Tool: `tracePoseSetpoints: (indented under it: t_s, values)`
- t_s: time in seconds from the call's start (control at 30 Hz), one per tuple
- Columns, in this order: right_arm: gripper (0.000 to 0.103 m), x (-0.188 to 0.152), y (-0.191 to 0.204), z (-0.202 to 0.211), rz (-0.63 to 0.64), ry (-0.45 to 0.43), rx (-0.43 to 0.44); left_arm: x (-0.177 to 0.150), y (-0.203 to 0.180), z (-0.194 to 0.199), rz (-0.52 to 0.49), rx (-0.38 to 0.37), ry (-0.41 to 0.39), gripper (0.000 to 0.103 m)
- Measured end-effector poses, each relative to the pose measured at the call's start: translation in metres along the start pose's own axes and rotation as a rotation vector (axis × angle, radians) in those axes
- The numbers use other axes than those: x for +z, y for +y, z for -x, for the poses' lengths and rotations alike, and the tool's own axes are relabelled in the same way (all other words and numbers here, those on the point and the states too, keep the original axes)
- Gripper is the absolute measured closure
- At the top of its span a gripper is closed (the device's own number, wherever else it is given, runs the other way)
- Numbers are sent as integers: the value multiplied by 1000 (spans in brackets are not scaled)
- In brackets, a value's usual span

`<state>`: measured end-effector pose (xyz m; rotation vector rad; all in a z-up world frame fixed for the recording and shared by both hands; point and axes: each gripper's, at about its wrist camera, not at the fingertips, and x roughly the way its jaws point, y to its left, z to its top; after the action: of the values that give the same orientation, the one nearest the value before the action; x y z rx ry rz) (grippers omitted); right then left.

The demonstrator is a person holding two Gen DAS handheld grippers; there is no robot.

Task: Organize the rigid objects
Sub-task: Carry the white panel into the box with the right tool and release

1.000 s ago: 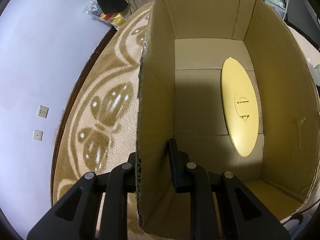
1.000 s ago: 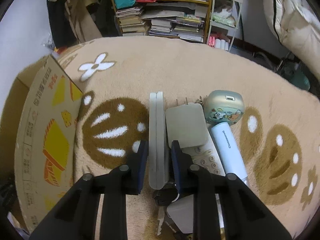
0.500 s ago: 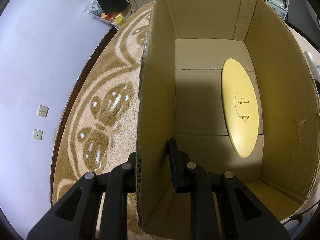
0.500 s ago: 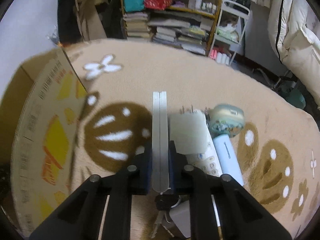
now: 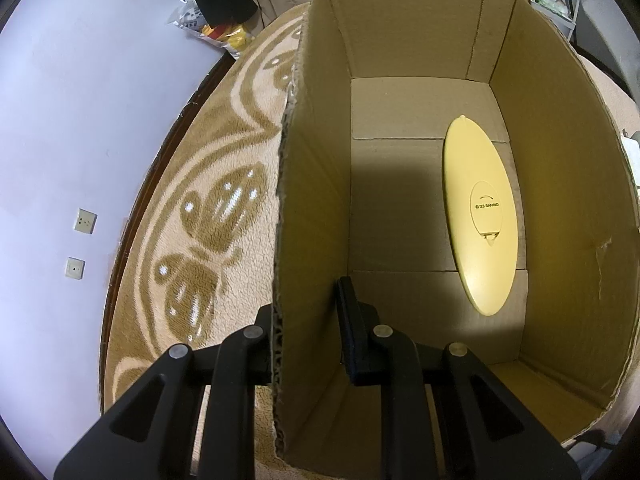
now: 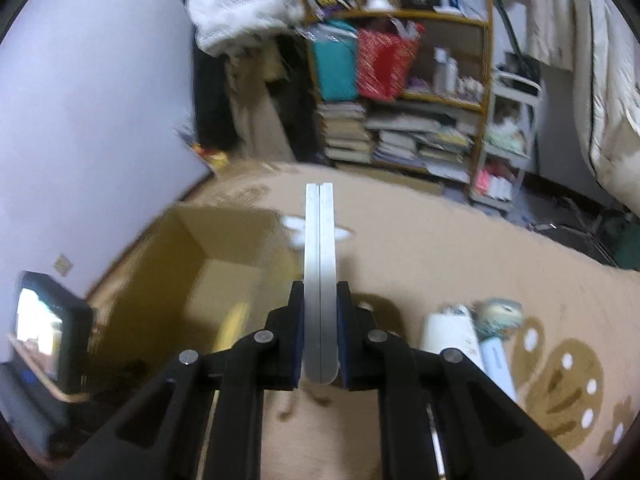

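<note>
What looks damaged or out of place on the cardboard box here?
The cardboard box has a ragged, frayed edge on the wall clamped by the left claw, and a small tear on its right inner wall. The yellow oval object inside seems to lean against that wall.

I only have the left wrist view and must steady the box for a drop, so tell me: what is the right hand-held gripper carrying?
Observer: The right hand-held gripper is shut on a flat silver case, held edge-up.
Operator: Is it over the box?
Observer: Not quite; the cardboard box opening sits to its lower left.
Operator: Anything left outside?
Observer: Yes, a white device and a patterned round case lie on the rug to the right.
</note>
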<state>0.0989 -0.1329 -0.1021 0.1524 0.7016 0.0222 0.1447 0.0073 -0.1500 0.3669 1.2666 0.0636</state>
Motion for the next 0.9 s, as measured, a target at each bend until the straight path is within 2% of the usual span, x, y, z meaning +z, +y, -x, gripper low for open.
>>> tracePoseSetpoints:
  t_s: [0.13,0.3,0.9]
  values:
    - [88,4,23,2,14,-11,85,0,-1,0,2,-2,0,84]
    - [88,0,38,1,35,3,128,0,-2,1,0,2,0,84]
    - [88,-25,52,-33,79,125,158,-1,-2,2,-1,2,0,84]
